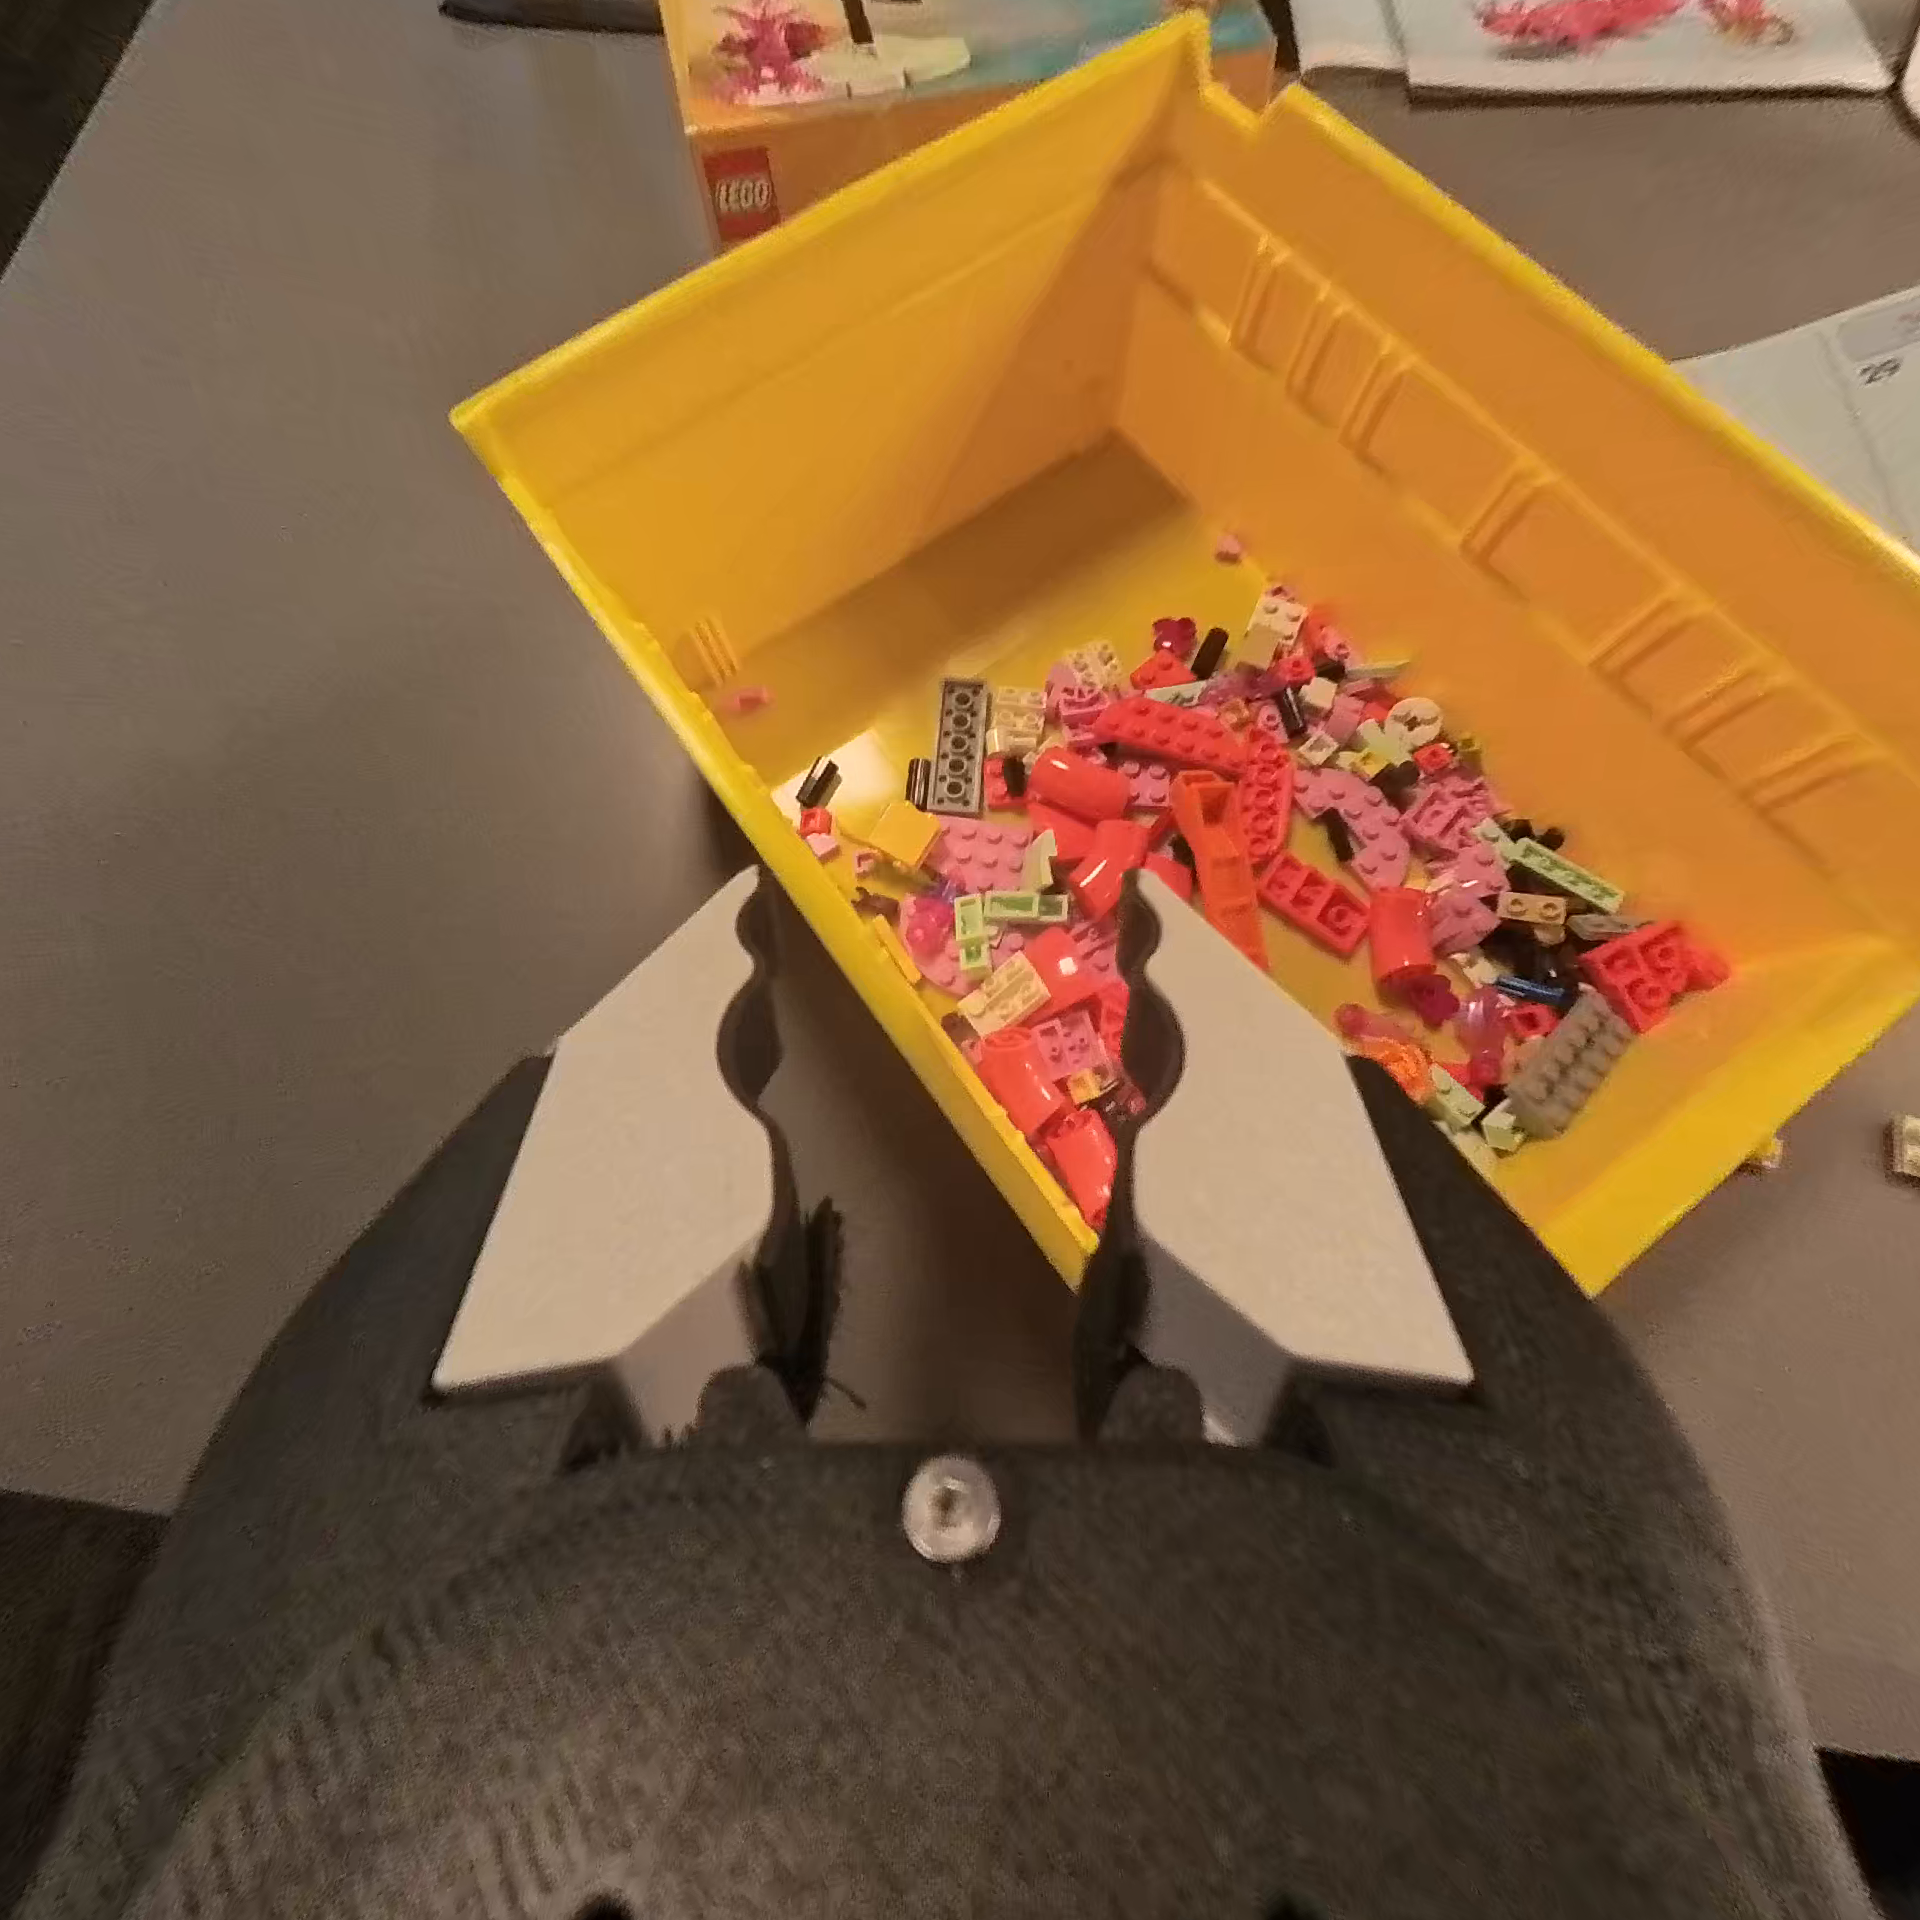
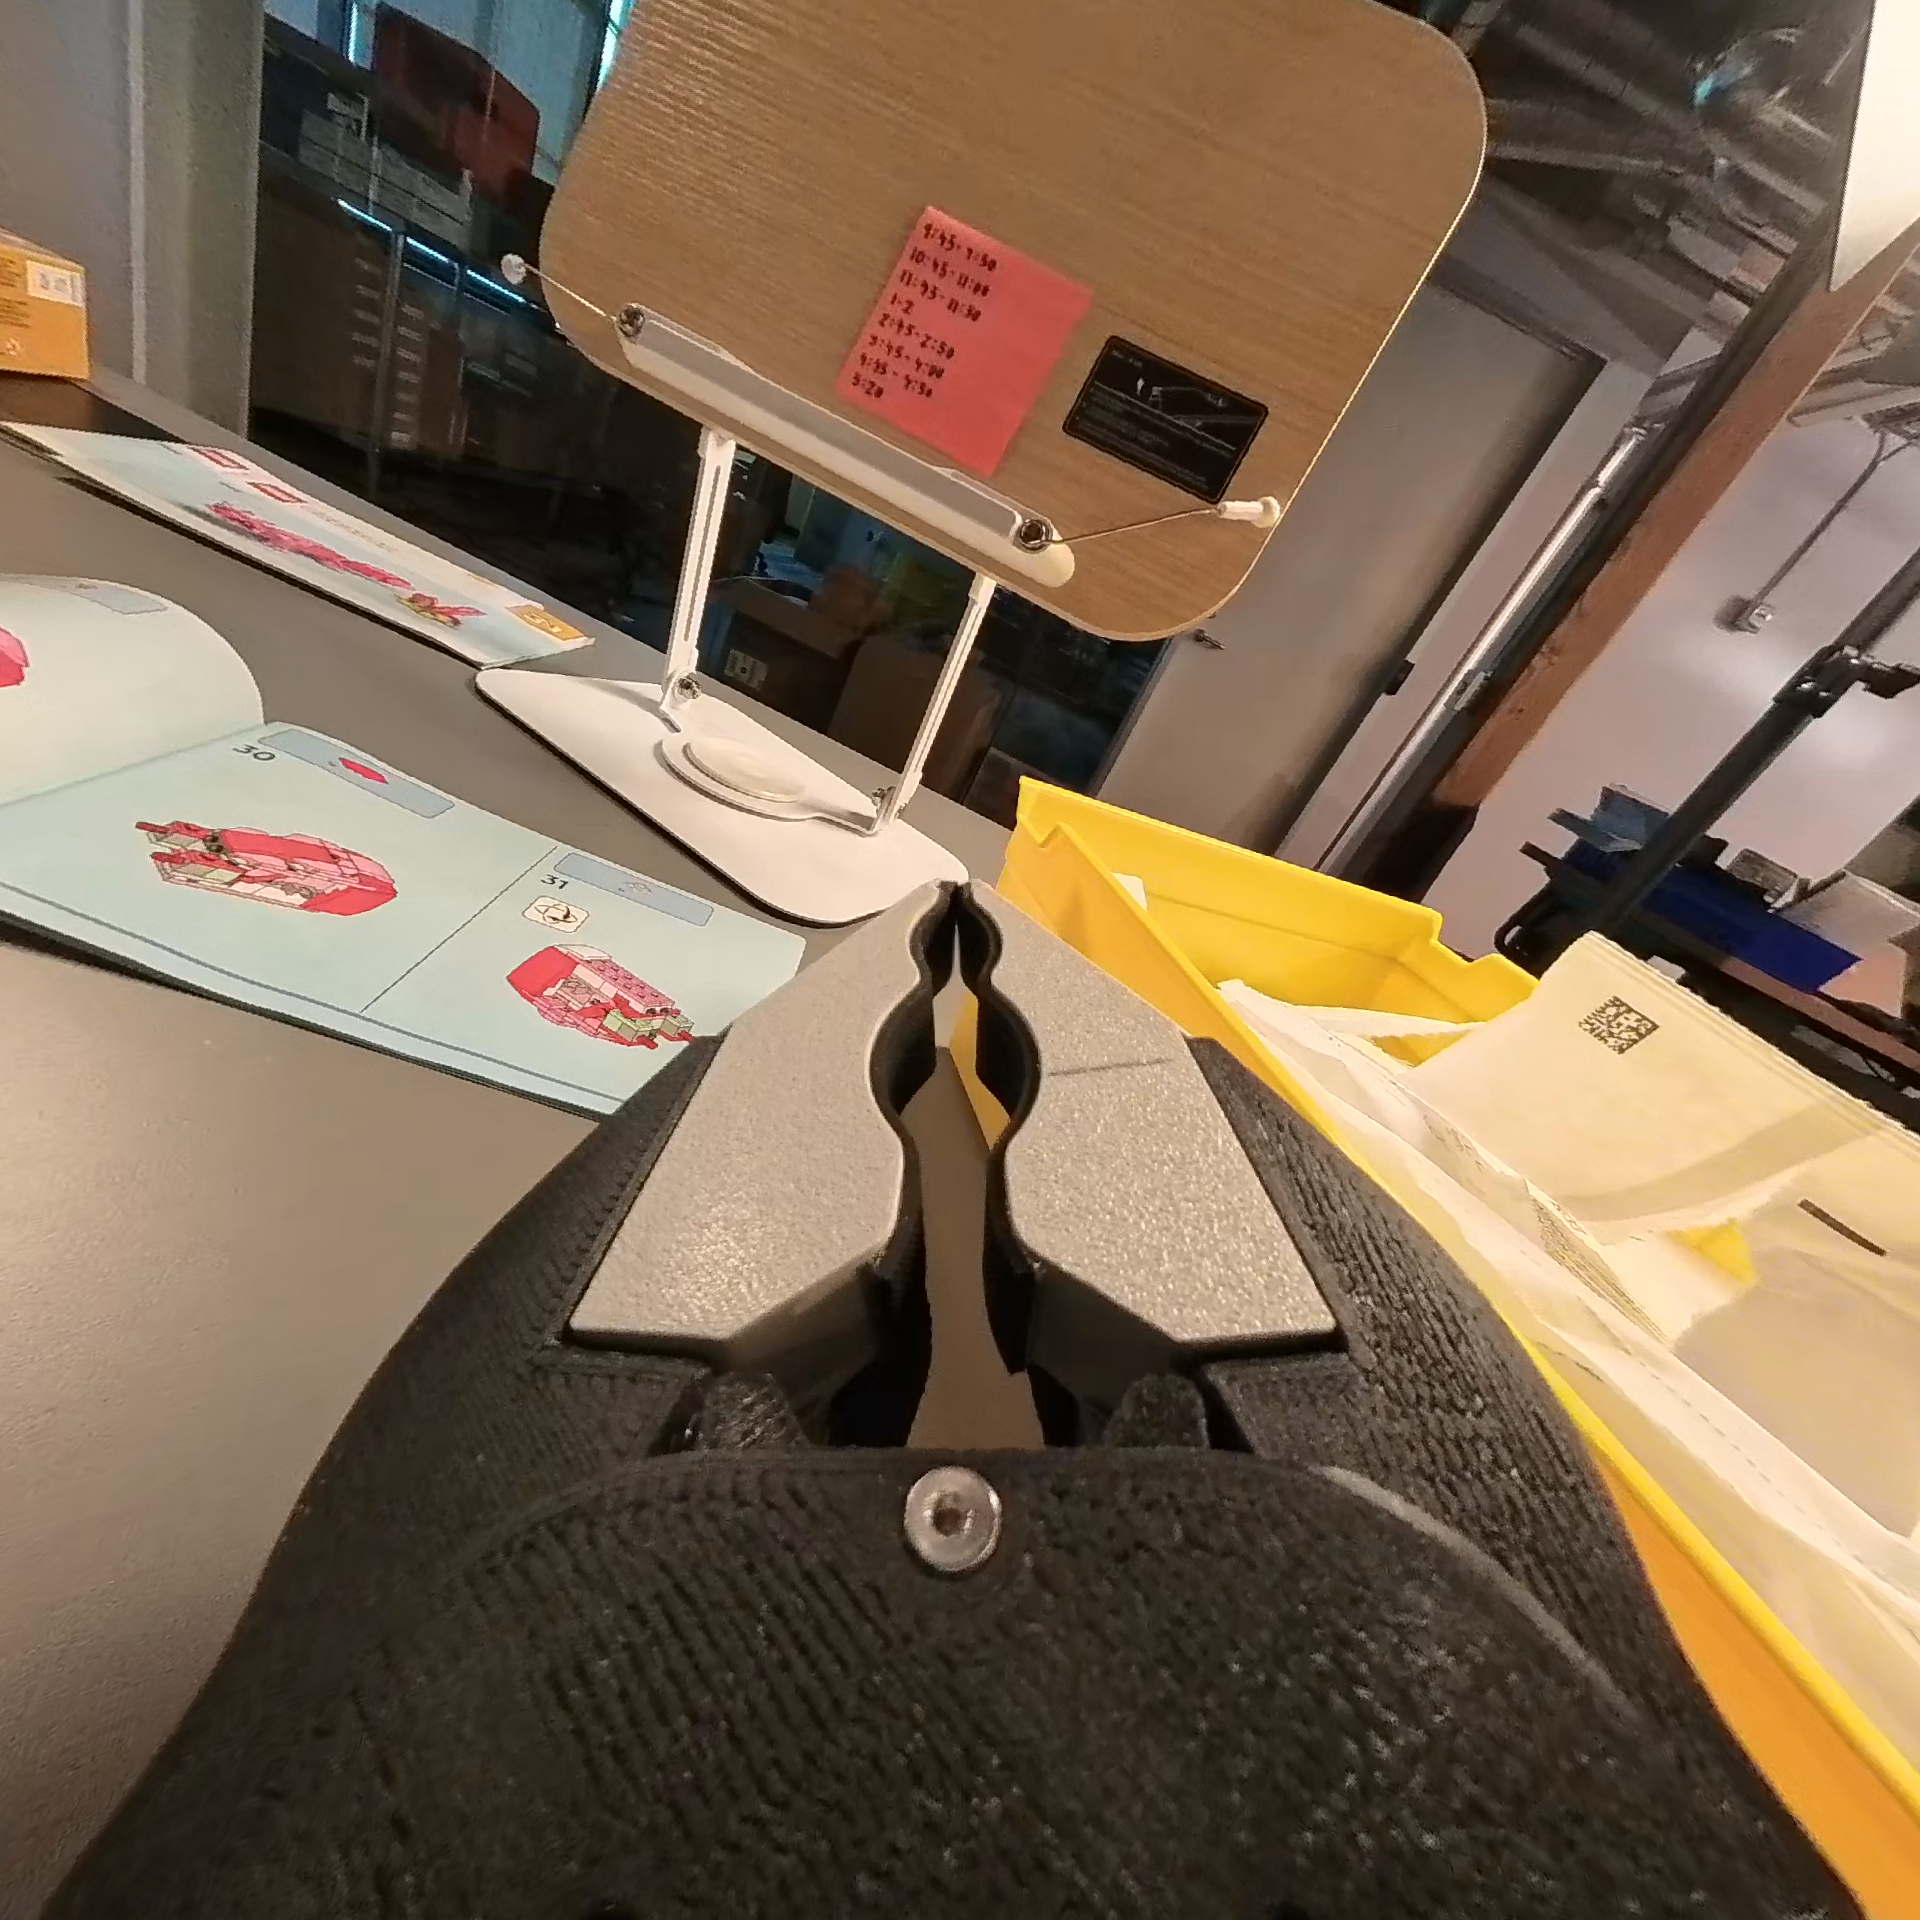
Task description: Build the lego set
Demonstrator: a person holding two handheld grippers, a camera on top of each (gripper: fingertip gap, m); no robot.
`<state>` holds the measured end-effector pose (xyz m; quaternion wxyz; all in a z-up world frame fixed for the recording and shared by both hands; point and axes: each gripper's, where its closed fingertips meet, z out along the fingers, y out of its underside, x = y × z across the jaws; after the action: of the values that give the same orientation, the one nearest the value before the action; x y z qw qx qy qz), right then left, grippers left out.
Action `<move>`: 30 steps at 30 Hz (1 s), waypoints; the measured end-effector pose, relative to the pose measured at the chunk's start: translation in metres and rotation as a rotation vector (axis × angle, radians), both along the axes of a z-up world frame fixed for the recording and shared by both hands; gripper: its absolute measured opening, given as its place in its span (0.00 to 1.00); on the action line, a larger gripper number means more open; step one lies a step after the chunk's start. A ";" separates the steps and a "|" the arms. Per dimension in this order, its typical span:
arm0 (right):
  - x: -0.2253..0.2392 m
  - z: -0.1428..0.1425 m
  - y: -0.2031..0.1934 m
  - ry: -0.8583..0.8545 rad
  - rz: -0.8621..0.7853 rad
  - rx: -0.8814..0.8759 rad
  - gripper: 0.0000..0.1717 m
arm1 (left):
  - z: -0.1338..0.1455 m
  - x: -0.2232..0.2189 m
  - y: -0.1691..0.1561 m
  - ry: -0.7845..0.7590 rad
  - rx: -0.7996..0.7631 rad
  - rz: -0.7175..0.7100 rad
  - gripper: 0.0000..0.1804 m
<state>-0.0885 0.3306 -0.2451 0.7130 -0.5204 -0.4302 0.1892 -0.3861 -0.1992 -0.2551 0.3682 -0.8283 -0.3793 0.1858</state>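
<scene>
Grey table (image 1: 260, 623) | my left gripper (image 1: 940, 904) wide, straddling yellow bin (image 1: 831, 416) wall, bricks (image 1: 1247, 831) inside | my right gripper (image 2: 958, 894) fingertips together, bare, beside booklet (image 2: 312, 883)

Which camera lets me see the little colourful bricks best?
The left wrist view. It looks down into the yellow bin, where the pile of bricks lies in plain sight. The right wrist view shows none of those bricks, only brick drawings in the open booklet.
</scene>
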 end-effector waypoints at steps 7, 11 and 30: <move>0.000 -0.001 0.001 -0.009 -0.009 0.001 0.00 | -0.006 0.008 -0.019 -0.012 -0.127 0.042 0.37; 0.000 -0.002 0.002 -0.015 -0.011 0.003 0.00 | -0.009 0.003 -0.038 0.009 -0.228 0.088 0.37; 0.000 -0.001 0.002 -0.003 -0.008 -0.003 0.00 | -0.015 0.040 0.001 -0.252 -0.485 -0.510 0.16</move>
<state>-0.0884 0.3329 -0.2457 0.7124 -0.5235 -0.4287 0.1862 -0.3460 -0.1980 -0.2696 0.1462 -0.9757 -0.1480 0.0694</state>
